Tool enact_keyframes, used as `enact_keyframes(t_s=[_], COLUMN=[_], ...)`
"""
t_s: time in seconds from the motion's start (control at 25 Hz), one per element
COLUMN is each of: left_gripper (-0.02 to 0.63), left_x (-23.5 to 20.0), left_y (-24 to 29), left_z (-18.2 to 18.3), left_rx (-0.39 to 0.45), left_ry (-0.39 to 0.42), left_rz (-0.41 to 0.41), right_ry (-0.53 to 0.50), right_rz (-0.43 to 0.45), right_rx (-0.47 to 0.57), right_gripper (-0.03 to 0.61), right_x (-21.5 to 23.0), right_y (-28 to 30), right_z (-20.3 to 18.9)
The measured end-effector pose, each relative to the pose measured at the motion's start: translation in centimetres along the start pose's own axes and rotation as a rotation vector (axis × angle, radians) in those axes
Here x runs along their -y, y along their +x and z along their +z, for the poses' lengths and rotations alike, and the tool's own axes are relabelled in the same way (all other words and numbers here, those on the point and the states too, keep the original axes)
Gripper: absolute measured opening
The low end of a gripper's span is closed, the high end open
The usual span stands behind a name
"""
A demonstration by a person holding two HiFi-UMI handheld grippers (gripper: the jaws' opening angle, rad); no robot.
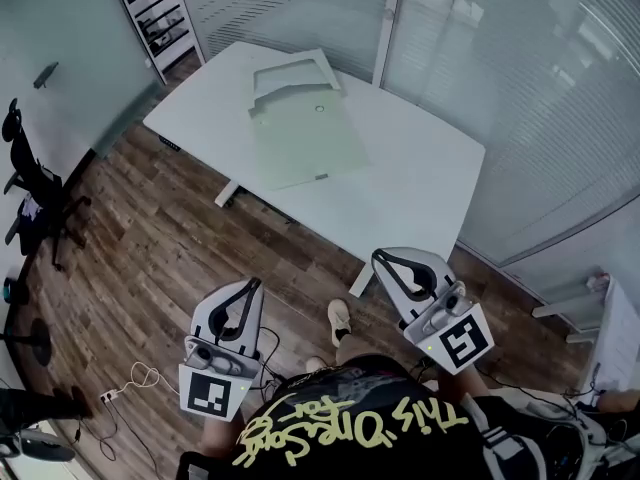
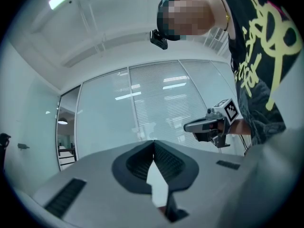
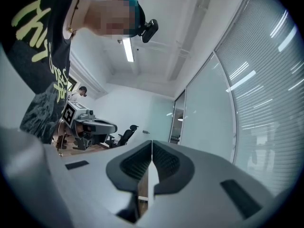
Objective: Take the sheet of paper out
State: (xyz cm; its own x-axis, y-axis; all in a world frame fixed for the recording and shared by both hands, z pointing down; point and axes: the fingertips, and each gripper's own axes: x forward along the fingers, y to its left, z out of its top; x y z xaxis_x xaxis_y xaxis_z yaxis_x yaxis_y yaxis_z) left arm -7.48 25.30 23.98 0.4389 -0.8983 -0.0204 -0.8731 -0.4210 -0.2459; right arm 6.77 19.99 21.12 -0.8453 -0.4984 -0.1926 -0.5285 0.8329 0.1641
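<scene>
Fingers (image 2: pixel 138 163) on the left gripper (image 1: pixel 252 287) are shut tight, tip to tip, with nothing between them. The fingers (image 3: pixel 166 163) on the right gripper (image 1: pixel 382 258) are shut the same way and are empty too. I think they are shut because there is nothing close enough to grab yet. Both grippers are held low and close to the person's black shirt (image 1: pixel 350 418), one on each side, and they point out over the wooden floor (image 1: pixel 200 238) toward the counter (image 1: pixel 420 198). That looks like a get-ready pose, with no work started. The white counter is well apart from the fingers, past the person's shoe (image 1: pixel 340 318). On it lies a pale green folder (image 1: pixel 305 148), flat, with a small round button (image 1: pixel 319 108) near its far edge. Lying flat, it should be easy to hold down with one gripper while the other pulls. Just behind the folder, touching its far edge, is a white frame-like thing (image 1: pixel 295 73); I cannot tell what it is. The sheet of paper does not show by itself anywhere. My guess is that it is inside the folder, so the job is not yet begun. To begin, the person would have to step up to the counter and open the fingers. A black chair (image 1: pixel 30 183) stands far off to the left, out of the way.
</scene>
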Motion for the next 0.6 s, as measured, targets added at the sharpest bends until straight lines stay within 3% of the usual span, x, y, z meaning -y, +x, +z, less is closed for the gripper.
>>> enact_keyframes(t_s=[0.6], left_gripper=[0.006], left_x=[-4.1], left_y=[7.6], left_z=[-0.9], left_rx=[-0.010], left_ry=[0.029], left_rz=[0.025], right_ry=[-0.029], right_rz=[0.002], right_rx=[-0.007], right_gripper=[0.009], right_x=[7.7], right_y=[4.0], right_z=[-2.1])
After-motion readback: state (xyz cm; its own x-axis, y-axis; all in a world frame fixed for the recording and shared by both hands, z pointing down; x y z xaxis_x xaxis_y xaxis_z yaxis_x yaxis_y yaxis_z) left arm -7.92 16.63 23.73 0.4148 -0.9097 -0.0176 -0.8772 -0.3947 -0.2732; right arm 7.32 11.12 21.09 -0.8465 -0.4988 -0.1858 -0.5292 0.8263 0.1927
